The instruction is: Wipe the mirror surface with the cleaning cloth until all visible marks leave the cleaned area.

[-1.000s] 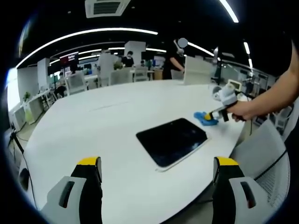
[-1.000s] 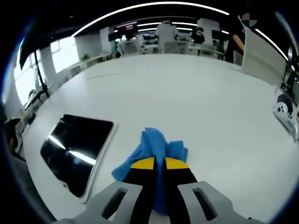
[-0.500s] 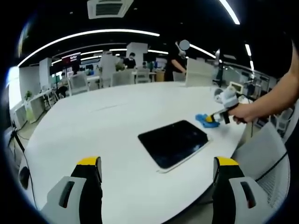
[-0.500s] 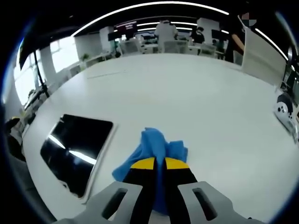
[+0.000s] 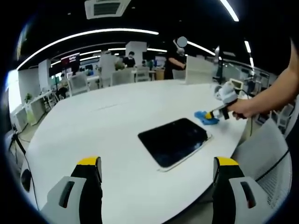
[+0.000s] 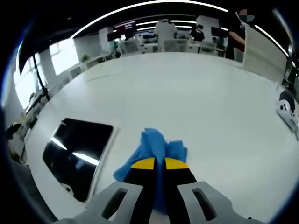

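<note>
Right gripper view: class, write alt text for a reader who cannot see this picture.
The right gripper, its yellow-tipped jaws shut on a crumpled blue cleaning cloth, holds it at the broad white table. A dark rectangular mirror lies flat beside the cloth, apart from it, reflecting ceiling lights. Office desks and people stand far behind.

The left gripper view looks from off the near edge of the white table (image 5: 107, 126), held well back and facing across it toward the office behind, with the mirror (image 5: 174, 141) near centre and the right gripper (image 5: 211, 114) with its cloth (image 5: 206, 117) far off at 2 o'clock. The right gripper view sits low and close over the table (image 6: 196, 102), facing along its pinched jaws at the cloth (image 6: 156, 149) just ahead, the mirror (image 6: 77, 156) at 9 o'clock. Both views share the table, mirror, cloth and the far desks.
</note>
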Demonstrator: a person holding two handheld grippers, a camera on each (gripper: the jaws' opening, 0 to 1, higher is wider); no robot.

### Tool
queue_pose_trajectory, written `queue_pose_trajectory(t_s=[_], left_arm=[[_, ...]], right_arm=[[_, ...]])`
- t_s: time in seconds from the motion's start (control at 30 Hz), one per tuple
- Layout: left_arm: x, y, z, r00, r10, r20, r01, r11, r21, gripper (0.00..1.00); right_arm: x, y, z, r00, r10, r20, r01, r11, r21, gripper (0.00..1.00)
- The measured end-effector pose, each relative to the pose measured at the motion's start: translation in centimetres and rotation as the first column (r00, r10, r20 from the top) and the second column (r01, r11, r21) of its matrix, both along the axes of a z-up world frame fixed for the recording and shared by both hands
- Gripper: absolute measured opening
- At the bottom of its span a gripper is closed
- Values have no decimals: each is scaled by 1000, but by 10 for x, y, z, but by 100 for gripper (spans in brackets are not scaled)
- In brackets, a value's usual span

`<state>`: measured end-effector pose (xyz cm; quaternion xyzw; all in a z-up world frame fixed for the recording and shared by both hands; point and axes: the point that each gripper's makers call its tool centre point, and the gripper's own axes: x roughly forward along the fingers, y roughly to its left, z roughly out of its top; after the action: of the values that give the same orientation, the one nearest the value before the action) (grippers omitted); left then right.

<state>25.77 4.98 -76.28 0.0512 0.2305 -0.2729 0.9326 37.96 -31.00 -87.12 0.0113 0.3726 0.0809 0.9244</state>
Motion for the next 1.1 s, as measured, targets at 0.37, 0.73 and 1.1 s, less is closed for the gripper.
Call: queue_pose_trajectory(t_s=[0.37,0.73,1.1], left_arm=[[1,2,0,1000,4,1,-4,1000,-9,99],[1,1,-1,1000,-4,7,4,1000,-9,99],[0,-3,2,1000,-12,26,12,1000,3,99]], right_arm=[[24,66,31,998,60,9,-61,989,135,0],[33,93,31,999,9,-54,6,960,281,0],[33,95,11,992,8,-127,22,973,230,0]])
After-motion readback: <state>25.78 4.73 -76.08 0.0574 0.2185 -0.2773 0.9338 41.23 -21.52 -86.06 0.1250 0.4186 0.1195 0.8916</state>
